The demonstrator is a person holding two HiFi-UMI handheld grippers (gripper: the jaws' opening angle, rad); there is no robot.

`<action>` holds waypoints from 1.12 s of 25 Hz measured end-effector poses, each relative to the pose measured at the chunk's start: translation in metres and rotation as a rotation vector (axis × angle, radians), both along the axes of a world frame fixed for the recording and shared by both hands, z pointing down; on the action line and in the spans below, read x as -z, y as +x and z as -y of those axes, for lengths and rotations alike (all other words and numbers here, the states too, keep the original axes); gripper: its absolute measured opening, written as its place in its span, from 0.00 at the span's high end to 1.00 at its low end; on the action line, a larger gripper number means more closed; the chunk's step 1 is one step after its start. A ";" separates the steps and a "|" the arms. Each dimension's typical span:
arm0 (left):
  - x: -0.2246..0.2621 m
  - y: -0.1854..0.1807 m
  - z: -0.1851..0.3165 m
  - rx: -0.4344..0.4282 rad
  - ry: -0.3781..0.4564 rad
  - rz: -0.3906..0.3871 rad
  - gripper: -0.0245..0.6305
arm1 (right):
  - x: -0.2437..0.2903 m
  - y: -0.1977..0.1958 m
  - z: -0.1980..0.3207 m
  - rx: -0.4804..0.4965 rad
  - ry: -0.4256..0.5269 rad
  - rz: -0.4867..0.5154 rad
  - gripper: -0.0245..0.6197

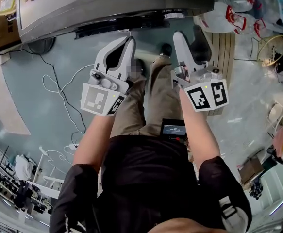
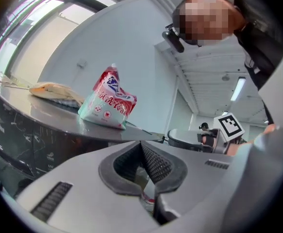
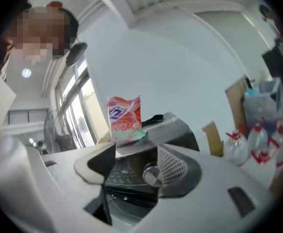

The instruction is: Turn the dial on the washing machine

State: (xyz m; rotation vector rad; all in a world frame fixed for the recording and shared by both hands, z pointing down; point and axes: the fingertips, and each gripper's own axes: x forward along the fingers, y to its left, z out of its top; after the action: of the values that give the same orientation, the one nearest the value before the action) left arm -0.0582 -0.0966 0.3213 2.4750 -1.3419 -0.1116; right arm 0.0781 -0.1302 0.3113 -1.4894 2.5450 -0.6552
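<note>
The grey washing machine (image 1: pixel 107 6) stands ahead of me, across the top of the head view. Its silver dial (image 3: pixel 152 174) sits on the dark control panel (image 3: pixel 126 176) and shows between the jaws of my right gripper (image 3: pixel 139 166), some way off and untouched. That right gripper (image 1: pixel 190 38) is open and empty. My left gripper (image 1: pixel 124 45) hangs beside it, short of the machine's front. In the left gripper view the left gripper (image 2: pixel 143 152) has its pads closed together on nothing, with the machine's panel (image 2: pixel 15 144) off to the left.
A red-and-white detergent bag (image 2: pixel 107 103) and a folded cloth (image 2: pixel 54 91) lie on the machine's lid. White cables (image 1: pixel 58 86) trail over the floor at left. Plastic bags (image 1: pixel 238 13) and a wooden board (image 1: pixel 224 52) stand at right. A small screen (image 1: pixel 173 128) hangs at the person's waist.
</note>
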 end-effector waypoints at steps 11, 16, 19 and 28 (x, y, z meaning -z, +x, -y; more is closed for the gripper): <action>0.144 -0.037 -0.020 0.045 0.131 -0.033 0.97 | 0.133 -0.015 -0.038 0.089 0.258 -0.386 0.62; 0.197 -0.058 -0.037 0.059 0.207 -0.048 0.97 | 0.179 -0.016 -0.062 0.120 0.318 -0.390 0.96; 0.215 -0.062 -0.056 0.061 0.223 -0.019 0.97 | 0.193 -0.007 -0.080 0.100 0.301 -0.373 0.96; 0.229 -0.067 -0.127 0.183 0.230 0.093 0.97 | 0.203 0.049 -0.136 -0.014 0.271 -0.397 0.96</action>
State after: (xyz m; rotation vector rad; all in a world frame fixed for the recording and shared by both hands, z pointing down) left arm -0.1253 0.0303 0.0921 2.5641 -1.6802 -0.2058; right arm 0.1268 0.0059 0.1080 -1.6709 2.7525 -0.0001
